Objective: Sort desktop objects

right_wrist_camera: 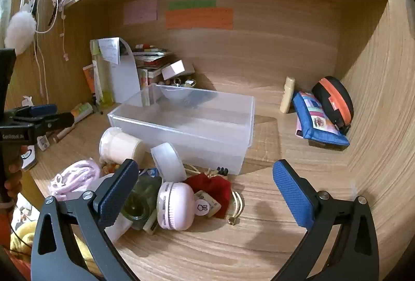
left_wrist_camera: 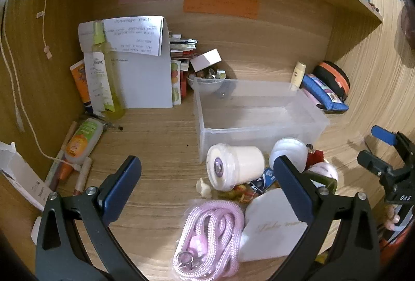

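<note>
A clear plastic bin (left_wrist_camera: 259, 125) (right_wrist_camera: 197, 125) stands empty on the wooden desk. In front of it lies a pile: a cream cup on its side (left_wrist_camera: 233, 167) (right_wrist_camera: 119, 146), a pink rope coil (left_wrist_camera: 210, 237) (right_wrist_camera: 75, 177), a white card (left_wrist_camera: 272, 226), a white round case (left_wrist_camera: 288, 151) (right_wrist_camera: 168, 161), a pink oval case (right_wrist_camera: 175, 205), a red pouch (right_wrist_camera: 212, 187) and a green glass jar (right_wrist_camera: 140, 203). My left gripper (left_wrist_camera: 207, 185) is open above the pile. My right gripper (right_wrist_camera: 205, 187) is open over the pile's right side and also shows in the left wrist view (left_wrist_camera: 376, 148).
Bottles and tubes (left_wrist_camera: 101, 73) and papers (left_wrist_camera: 145, 78) stand at the back left. A bowl of trinkets (left_wrist_camera: 207, 78) sits behind the bin. A blue pouch (right_wrist_camera: 316, 120), an orange-black case (right_wrist_camera: 334, 99) and a cream tube (right_wrist_camera: 288, 94) lie at the back right. Cords (left_wrist_camera: 15, 73) hang left.
</note>
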